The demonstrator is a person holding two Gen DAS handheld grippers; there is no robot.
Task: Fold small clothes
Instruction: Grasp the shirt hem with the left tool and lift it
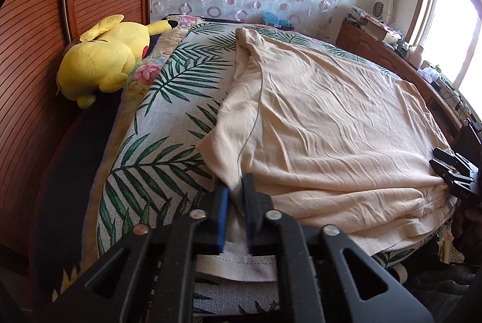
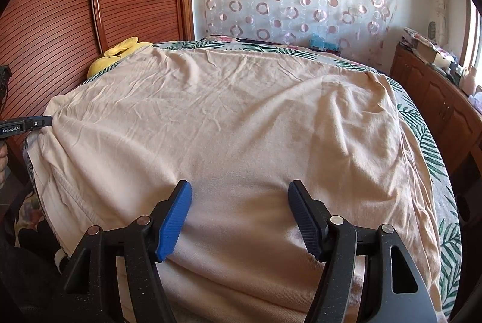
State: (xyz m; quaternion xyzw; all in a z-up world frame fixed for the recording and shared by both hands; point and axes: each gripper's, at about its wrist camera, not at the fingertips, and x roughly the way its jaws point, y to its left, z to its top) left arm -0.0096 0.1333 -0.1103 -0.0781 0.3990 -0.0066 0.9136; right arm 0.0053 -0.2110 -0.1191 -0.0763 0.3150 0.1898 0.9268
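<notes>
My left gripper [image 1: 236,193] is nearly closed, its two fingers [image 1: 221,202] pinching the near left corner of the cream shirt [image 1: 325,118]. A narrow strip of cloth runs up between the blue pad and the black one, and the hem lies just under the jaws. From this corner the shirt spreads away and to the right across the bed [image 1: 156,148], which has a palm-leaf cover. One sleeve points toward the far end. The near edge is doubled over in a thick roll.

In the left wrist view my right gripper [image 1: 446,172] sits at the right edge of the shirt, touching the bunched cloth there. From that angle I cannot tell how its jaws stand. In its own view the right gripper [image 2: 239,217] is wide open, the fingers [image 2: 176,217] spread well apart with nothing between them. The shirt [image 2: 226,118] lies directly beneath and ahead of it, filling most of the bed [image 2: 427,148]. Whether the pads press the cloth or hang just above it I cannot tell.

At the left edge of that view my left gripper [image 2: 45,121] reaches the shirt's corner, the cloth pulled into creases toward it.

A yellow plush toy [image 1: 102,58] lies at the bed's far left, well apart from the shirt, beside the wooden headboard [image 1: 39,52].
</notes>
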